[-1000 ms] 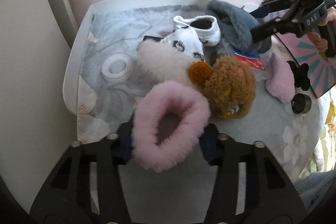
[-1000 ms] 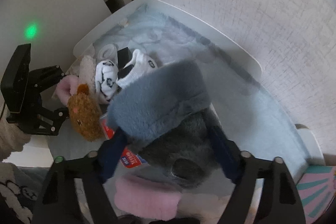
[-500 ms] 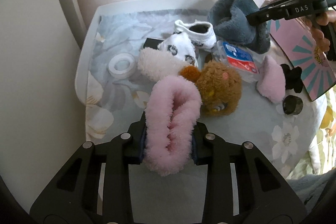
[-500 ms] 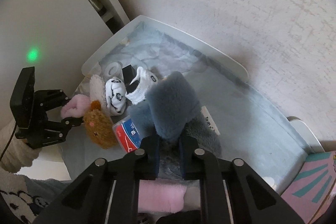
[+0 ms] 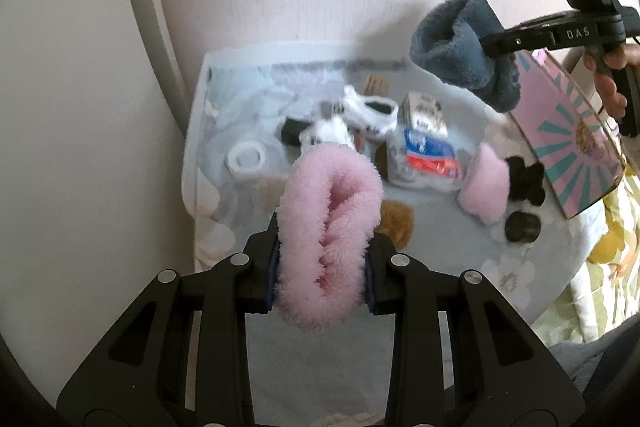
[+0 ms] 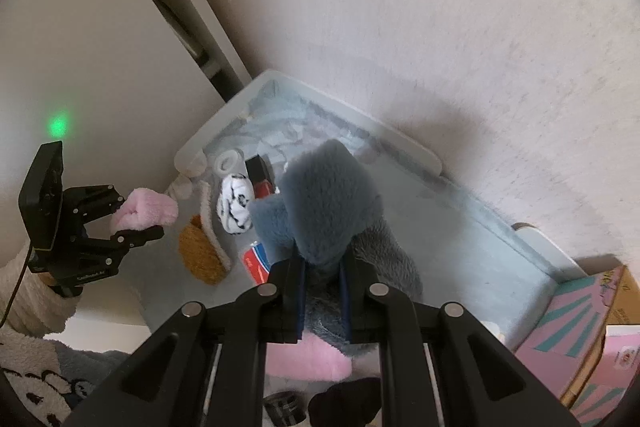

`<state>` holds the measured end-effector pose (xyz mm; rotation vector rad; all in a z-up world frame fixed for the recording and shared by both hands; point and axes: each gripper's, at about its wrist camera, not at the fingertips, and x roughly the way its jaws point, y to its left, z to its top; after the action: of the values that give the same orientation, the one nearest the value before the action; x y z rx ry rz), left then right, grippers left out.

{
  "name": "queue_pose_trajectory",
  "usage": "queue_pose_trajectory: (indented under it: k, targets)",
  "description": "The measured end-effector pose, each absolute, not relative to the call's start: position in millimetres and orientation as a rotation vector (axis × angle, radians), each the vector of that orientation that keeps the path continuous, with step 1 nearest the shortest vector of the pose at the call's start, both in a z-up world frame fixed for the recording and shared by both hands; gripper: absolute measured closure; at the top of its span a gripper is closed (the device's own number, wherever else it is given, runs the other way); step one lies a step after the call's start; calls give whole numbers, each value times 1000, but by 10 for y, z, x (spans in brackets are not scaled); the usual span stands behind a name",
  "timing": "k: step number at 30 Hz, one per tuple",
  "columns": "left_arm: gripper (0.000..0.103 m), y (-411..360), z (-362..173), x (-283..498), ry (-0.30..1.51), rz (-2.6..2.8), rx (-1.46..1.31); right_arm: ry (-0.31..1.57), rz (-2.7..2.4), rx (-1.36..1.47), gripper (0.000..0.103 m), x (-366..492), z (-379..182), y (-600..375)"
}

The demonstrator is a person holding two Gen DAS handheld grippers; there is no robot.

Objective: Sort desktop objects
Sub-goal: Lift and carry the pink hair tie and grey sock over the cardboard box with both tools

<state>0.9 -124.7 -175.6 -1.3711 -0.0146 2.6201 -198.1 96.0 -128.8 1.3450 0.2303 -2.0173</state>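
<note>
Pale textured wall backs a tabletop [image 5: 452,247] draped in a light blue floral cloth, where two hand-held tools hang above a scatter of soft goods. Nearest the left-wrist camera, the left tool [image 5: 320,267] has its fingers pressed in on a fluffy pink sock [image 5: 328,227], squeezing its cuff into a narrow loop held clear of the cloth. Up and to that tool's right, the right tool [image 5: 490,43] pinches a blue-grey fleece sock [image 5: 464,47], which dangles in the air in front of the wall; the right-wrist view shows the same sock [image 6: 324,211] bunched between dark fingers drawn tight on the fabric.

Beyond the left tool's tips lie a white tape roll [image 5: 248,159], a pair of white patterned socks [image 5: 356,119] and a clear packet with a red and blue label [image 5: 424,155]. A brown plush toy [image 5: 396,223] sits just past the pink sock's right side, partly hidden by it. Further right rest a second pink sock [image 5: 484,187], a black fuzzy item [image 5: 524,179] touching it, and a small dark round cap [image 5: 520,227]. A pink box with teal rays [image 5: 568,143] leans at the tabletop's right edge, below the right tool. Motion blur softens the finer details of the items on the cloth.
</note>
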Motion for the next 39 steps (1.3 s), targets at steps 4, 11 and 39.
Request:
queue_pose_trajectory:
  k: [4,11,39]
  targets:
    - [75,-1271,-1471,-7,-31,2653,-1330,167,-2039,1313,90,-1943,-1031,1089]
    - [75,-1214,-1002,-106,22,2696,-1233,146,-2109,1255,90,-1821,-580,1385]
    - [75,1463,-312,-1110,284,2305,-1033,-92,-2520,1418,90,-1006,-344,3421]
